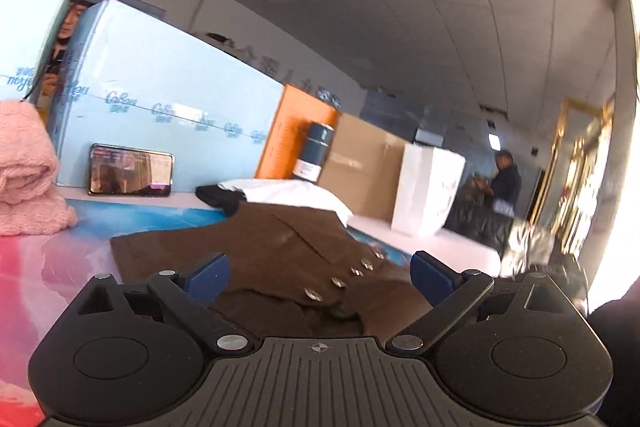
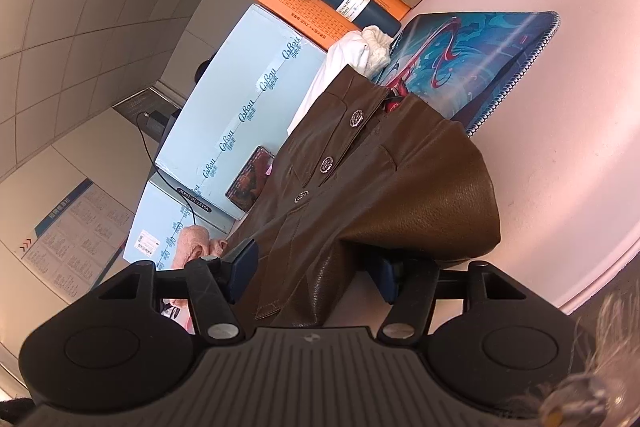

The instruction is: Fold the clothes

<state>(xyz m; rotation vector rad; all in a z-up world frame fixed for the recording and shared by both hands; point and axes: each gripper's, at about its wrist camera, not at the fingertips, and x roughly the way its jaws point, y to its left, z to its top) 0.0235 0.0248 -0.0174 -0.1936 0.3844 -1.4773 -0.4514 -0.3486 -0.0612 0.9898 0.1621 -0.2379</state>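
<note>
Brown jacket [image 2: 360, 187], metal buttons, pale-blue box [image 1: 168, 99] printed "CoRou"

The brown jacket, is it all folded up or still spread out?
Partly folded. The brown jacket lies buttoned on the table, one smooth part doubled over its front, its edge between the right gripper fingers.
</note>
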